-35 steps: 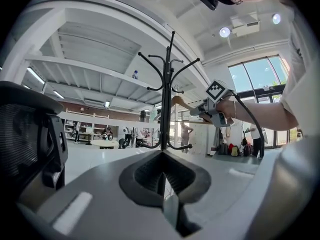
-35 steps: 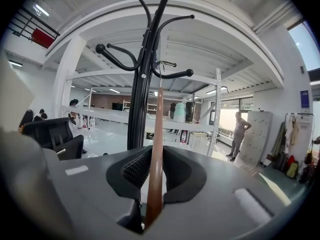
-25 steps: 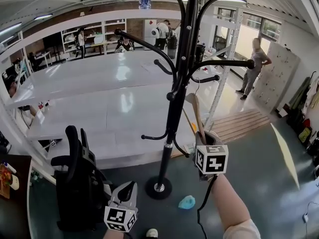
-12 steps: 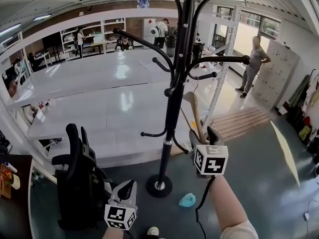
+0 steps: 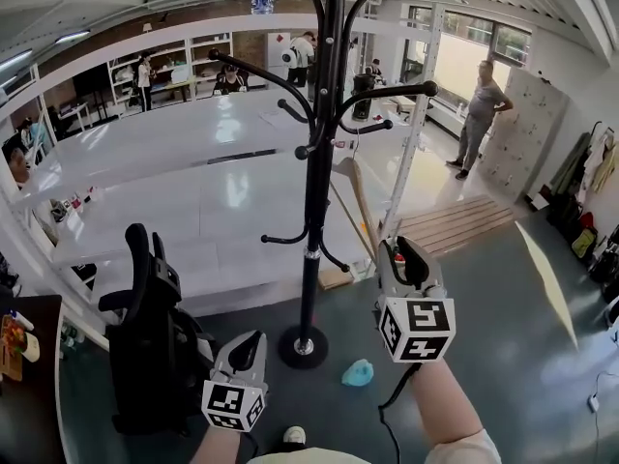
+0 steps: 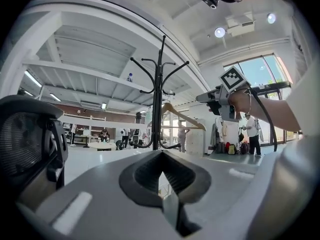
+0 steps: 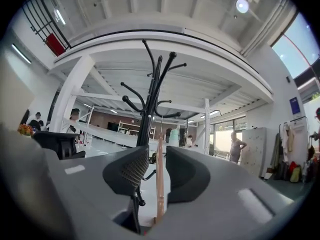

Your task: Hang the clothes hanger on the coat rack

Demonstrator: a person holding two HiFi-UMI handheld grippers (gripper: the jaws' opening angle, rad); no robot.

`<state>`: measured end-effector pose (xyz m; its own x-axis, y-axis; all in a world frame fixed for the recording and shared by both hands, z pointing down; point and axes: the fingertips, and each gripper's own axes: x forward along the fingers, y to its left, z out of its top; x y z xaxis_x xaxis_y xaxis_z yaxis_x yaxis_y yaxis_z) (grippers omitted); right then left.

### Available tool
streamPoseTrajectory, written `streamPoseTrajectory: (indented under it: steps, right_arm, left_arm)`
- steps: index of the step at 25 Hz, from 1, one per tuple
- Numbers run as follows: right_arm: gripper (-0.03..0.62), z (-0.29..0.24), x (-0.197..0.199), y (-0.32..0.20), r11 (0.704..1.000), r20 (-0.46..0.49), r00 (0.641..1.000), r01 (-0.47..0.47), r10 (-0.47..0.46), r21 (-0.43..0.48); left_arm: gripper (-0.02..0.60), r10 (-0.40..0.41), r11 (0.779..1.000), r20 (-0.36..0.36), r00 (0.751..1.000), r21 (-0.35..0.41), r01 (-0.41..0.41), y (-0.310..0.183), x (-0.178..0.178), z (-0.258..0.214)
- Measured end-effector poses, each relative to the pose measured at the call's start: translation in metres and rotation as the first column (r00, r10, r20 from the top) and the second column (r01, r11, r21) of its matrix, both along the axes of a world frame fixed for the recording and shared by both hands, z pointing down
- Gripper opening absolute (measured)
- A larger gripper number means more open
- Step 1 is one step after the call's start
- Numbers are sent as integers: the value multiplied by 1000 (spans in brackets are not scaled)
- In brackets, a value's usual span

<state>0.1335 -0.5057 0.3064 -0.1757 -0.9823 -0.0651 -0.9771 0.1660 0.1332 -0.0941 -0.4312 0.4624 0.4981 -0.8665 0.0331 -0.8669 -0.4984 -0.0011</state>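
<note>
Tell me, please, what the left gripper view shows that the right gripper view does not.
Only the left gripper view shows the wooden hanger side-on and level beside the coat rack, with the right tool near its shoulder. It also shows the shut, empty jaws of the left tool. Only the right gripper view shows the wooden hanger edge-on between the right tool's parted jaws, with a gap beside the wood. Both show the coat rack and the wooden hanger.

Head view looks steeply down at the coat rack (image 5: 314,211); both gripper views look up at it.
</note>
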Motion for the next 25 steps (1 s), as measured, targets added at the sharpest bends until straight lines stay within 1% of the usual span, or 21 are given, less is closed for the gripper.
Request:
streamPoseTrajectory:
  steps: [3,4,6,9,14,18,25]
  right_arm:
    - [99,4,1,27,1000,-41,999,18,-18,20]
    - [84,8,1,36,1000,-38,999,27,-26,15]
    - [30,17,3,57,999,-2,999,37,-37,0]
    - [26,41,5,88,999,43,998,42,-41,-34]
    - [26,92,-2,133,991,55,995,90,-84,-100]
    - [26,122,-6,168,983,46,992,122,-116,-141]
    - [26,153,2,227,968,82,986,158,-145,-195]
  left_arm:
    - [0,8,1000,1,1000,15,-8,14,8,-7]
    - [0,11,1000,1,1000,21,-11,19,11,-10]
    - [0,22,999,1,1000,34,-22,32,19,-16]
    - [0,41,998,-1,999,51,-41,49,32,-26]
    - [0,57,997,-33,998,63,-54,77,48,-36]
    - [0,49,997,-39,998,64,-46,104,52,-34]
    - [0,31,999,-30,999,42,-30,165,64,-22]
